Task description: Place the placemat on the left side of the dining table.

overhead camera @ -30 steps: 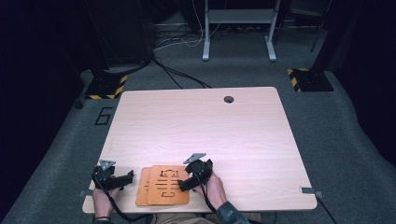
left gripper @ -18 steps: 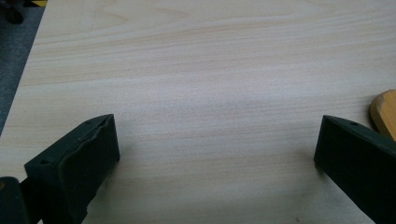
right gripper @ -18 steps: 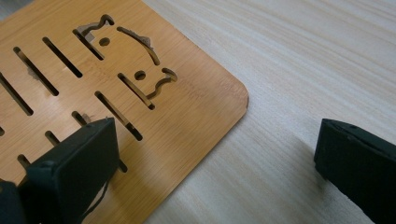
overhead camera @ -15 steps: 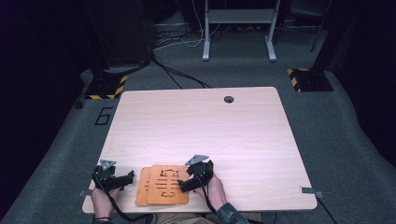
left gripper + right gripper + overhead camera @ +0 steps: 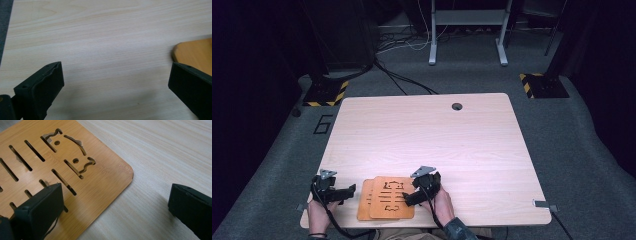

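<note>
Two stacked wooden boards at the near edge of the surface; tongs flank them.

Little change is noted over the last second. Left tongs point(image 5: 346, 191) are held released just left of the lower board point(image 5: 364, 205). Right tongs point(image 5: 411, 198) are spread wide, one jaw over the slotted top board point(image 5: 391, 197), the other over bare surface point(image 5: 437, 135). Nothing is grasped; a pickup is judged not yet begun.

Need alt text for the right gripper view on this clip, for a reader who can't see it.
A bamboo board with cut-out slots and a curly pattern lies on a pale wood table, seen from just above. The right gripper is open, its two black fingers set wide apart, one over the board's edge and one over bare table.
</note>
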`<state>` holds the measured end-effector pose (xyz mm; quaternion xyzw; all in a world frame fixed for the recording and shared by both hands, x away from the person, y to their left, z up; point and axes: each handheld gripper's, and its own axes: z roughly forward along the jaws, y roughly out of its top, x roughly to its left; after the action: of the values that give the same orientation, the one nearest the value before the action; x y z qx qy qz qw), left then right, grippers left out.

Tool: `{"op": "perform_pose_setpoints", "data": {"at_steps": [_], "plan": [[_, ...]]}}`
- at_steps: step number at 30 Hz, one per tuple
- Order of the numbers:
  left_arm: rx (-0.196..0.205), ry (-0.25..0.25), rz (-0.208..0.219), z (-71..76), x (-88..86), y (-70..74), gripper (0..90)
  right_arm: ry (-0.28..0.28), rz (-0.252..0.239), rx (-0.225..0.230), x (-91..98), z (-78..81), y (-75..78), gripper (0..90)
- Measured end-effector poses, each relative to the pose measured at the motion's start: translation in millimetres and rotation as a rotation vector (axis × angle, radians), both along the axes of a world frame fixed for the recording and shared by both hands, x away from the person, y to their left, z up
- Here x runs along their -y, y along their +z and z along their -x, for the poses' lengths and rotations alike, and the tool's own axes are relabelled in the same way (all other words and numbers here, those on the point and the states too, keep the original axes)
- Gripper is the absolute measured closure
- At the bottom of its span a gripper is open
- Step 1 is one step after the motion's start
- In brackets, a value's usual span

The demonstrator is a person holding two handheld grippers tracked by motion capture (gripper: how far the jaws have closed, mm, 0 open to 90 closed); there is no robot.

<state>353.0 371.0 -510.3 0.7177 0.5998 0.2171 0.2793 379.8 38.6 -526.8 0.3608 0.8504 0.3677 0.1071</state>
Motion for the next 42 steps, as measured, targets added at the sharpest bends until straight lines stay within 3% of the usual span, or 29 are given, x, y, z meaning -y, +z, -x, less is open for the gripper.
{"op": "perform_pose_setpoints", "data": {"at_steps": [8,23,32,34,42], "plan": [[-0.052,-0.050,0.049,1.5,10.9,17.6,0.1,-0.005,0.001,0.003,0.2,-0.2,-0.2,0.0],[-0.109,-0.150,0.086,1.4,38.0,33.4,0.1,-0.015,0.000,-0.013,0.7,0.8,0.2,0.0],[-0.150,-0.210,0.152,0.5,55.7,35.2,0.8,-0.015,-0.001,-0.013,0.8,0.8,0.1,0.0],[-0.167,-0.236,0.195,-0.2,59.1,35.7,0.9,-0.016,-0.002,-0.012,0.8,0.9,0.1,0.0],[-0.191,-0.264,0.179,-1.6,75.0,37.3,0.1,-0.017,-0.003,-0.012,0.8,1.0,0.0,0.0]]}}
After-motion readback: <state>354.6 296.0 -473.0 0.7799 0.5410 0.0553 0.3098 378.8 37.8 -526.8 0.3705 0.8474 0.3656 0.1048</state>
